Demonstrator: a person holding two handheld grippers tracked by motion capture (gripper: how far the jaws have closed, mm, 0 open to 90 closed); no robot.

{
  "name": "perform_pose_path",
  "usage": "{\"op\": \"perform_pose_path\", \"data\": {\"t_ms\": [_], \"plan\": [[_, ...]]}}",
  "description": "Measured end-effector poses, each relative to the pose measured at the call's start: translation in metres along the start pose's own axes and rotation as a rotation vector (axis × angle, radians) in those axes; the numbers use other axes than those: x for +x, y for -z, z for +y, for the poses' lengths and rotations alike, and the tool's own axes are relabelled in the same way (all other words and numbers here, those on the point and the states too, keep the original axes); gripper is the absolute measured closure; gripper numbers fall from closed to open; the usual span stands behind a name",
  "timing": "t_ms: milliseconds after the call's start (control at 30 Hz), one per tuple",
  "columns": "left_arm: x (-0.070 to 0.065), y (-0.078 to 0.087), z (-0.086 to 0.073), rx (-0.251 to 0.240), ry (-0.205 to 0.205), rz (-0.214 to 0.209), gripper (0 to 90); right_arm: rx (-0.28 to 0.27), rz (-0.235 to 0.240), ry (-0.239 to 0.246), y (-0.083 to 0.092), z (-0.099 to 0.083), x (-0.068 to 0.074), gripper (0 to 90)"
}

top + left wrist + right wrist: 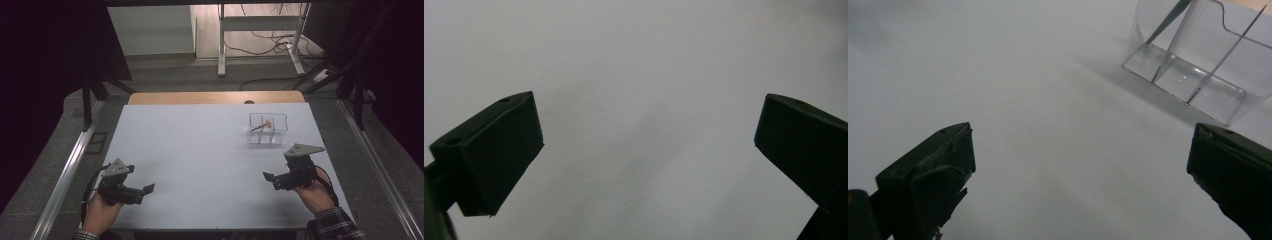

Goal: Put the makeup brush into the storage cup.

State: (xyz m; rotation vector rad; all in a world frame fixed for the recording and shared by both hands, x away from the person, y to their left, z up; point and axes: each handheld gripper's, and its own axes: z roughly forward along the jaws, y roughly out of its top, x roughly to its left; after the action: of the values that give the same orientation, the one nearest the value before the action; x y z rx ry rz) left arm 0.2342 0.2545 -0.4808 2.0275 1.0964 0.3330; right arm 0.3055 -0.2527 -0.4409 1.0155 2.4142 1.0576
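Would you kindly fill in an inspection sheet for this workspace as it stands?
Surface: pale table, bare across the middle, wooden strip at its far edge.
Job's things: clear divided container at far right, holding a thin stick-like item; upright, untouched.
Clutter: nothing seen.
Grippers: left tongs and right tongs both open, empty, near the table's front edge.
Cables: loose cables on the floor beyond the table.
Surroundings: white desk frame, dark curtains at the sides.

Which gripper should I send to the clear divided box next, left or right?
Right. The right gripper sits open close below the clear divided box, which also shows near its jaws in the right gripper view. The left gripper, also open, is across the table at its near left.
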Motion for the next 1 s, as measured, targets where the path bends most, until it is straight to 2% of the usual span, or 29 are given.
{"op": "perform_pose_path", "data": {"t_ms": [267,1000], "plan": [[0.0,0.0,0.0,0.0,0.0,0.001,0.0,0.023,-0.013,0.006,0.004,-0.008,0.0,0.0],[0.0,-0.001,0.0,0.013,-0.002,-0.001,0.0,0.078,-0.044,-0.021,0.022,-0.035,-0.004,0.0]]}}
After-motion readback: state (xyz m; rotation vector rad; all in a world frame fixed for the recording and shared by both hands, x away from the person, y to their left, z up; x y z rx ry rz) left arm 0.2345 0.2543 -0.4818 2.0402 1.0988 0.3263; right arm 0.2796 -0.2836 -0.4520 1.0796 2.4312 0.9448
